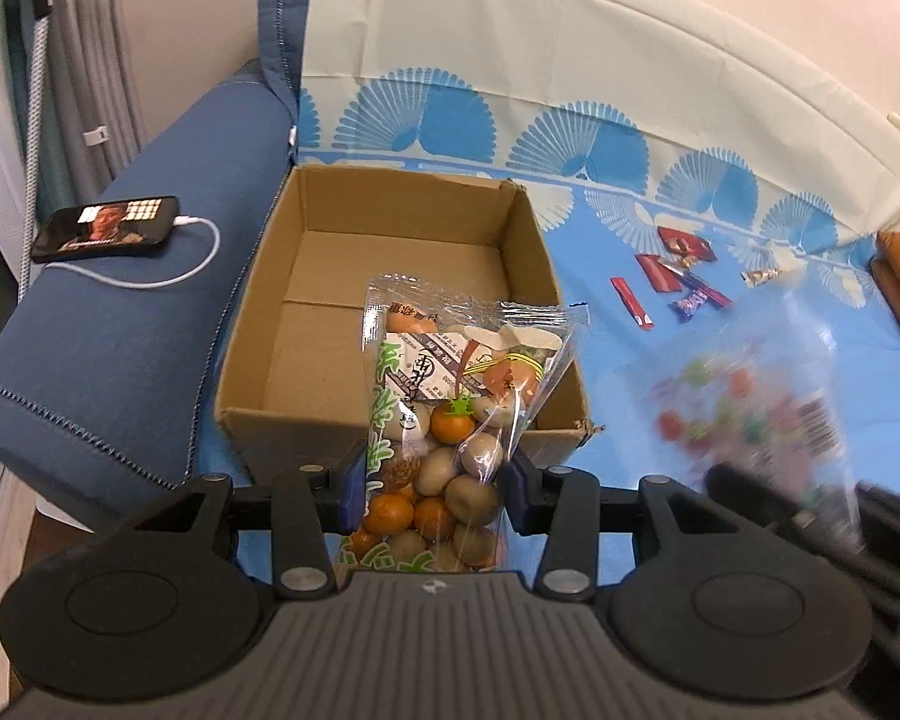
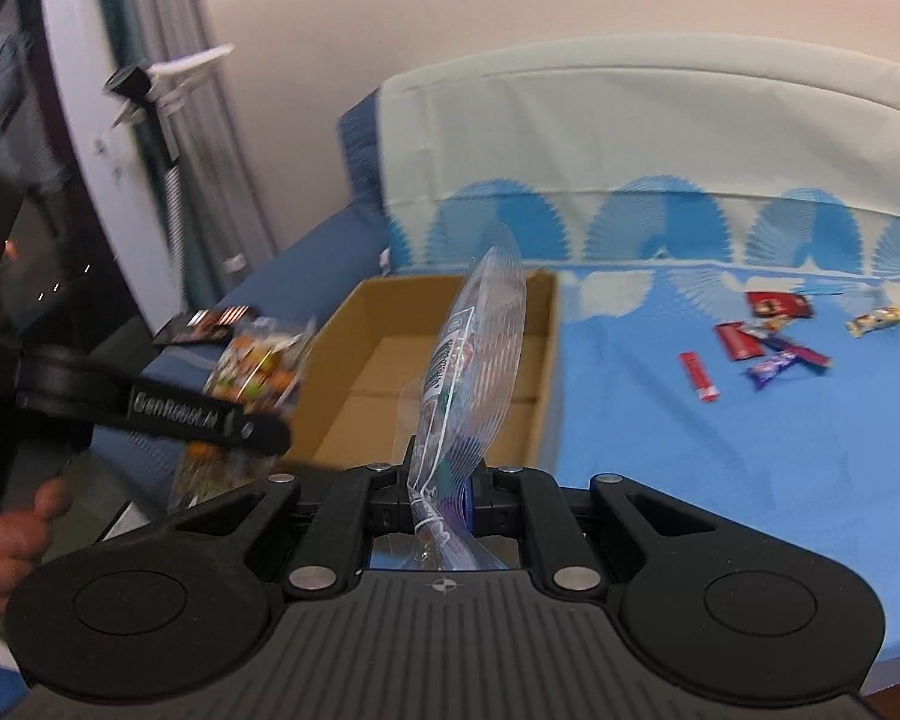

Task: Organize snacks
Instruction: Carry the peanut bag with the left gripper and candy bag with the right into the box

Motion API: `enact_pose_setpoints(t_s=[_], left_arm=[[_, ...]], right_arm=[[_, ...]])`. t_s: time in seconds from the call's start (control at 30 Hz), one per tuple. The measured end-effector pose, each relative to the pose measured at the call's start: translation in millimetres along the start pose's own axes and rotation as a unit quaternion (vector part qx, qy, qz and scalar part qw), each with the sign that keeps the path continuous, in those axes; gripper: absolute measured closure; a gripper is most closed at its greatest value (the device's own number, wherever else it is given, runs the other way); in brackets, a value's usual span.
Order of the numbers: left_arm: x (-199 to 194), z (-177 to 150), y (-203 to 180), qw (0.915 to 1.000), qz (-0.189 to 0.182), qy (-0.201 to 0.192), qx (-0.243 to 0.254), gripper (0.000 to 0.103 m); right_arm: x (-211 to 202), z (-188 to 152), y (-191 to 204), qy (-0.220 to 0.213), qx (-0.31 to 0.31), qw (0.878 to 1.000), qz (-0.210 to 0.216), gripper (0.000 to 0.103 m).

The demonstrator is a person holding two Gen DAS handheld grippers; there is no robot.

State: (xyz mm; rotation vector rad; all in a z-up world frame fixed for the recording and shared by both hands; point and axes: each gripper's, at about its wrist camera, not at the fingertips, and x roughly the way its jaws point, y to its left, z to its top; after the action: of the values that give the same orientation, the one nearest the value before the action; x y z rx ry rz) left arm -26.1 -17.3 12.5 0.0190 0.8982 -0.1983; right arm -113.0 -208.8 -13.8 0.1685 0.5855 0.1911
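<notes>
Left fingers clamp nut bag; right fingers pinch clear bag.

You face a blue sofa draped with a blue-and-cream fan-patterned cloth; behind it stands a plain cream wall, with grey curtains left of its armrest.

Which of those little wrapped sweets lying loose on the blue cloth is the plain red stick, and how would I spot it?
Start at the open cardboard box on the blue patterned cloth, then look to its right, where small wrapped sweets lie scattered. The red stick is the one nearest the box, lying a little apart from the cluster. It is long, thin and plain red, while its neighbours are wider or purple and gold.
</notes>
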Motion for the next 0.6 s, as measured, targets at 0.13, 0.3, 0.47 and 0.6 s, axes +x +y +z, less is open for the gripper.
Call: enact_pose_setpoints(t_s=[0.13, 0.3, 0.47, 0.6], left_arm=[[-5.9, -5.8, 6.5, 1.0, -0.004, -0.006, -0.005, 0.054], [-9.5, -10.8, 10.7, 0.9999, -0.012, -0.007, -0.008, 0.054], [-8.0, -10.6, 10.0, 0.9998, -0.016, -0.007, -0.006, 0.054], [-5.0, -9.7, 9.8, 0.9998, -0.016, -0.004, -0.005, 0.054]], right_arm=[[1.7, -4.9, 16.8, 0.012, -0.021, 1.0, 0.006, 0.091], [0.8, -3.4, 24.1, 0.013, -0.037, 0.999, 0.002, 0.091], [1.6, -3.8, 25.2, 0.017, -0.041, 0.999, -0.001, 0.091], [4.1, -3.8, 23.3, 0.022, -0.039, 0.999, -0.001, 0.091]])
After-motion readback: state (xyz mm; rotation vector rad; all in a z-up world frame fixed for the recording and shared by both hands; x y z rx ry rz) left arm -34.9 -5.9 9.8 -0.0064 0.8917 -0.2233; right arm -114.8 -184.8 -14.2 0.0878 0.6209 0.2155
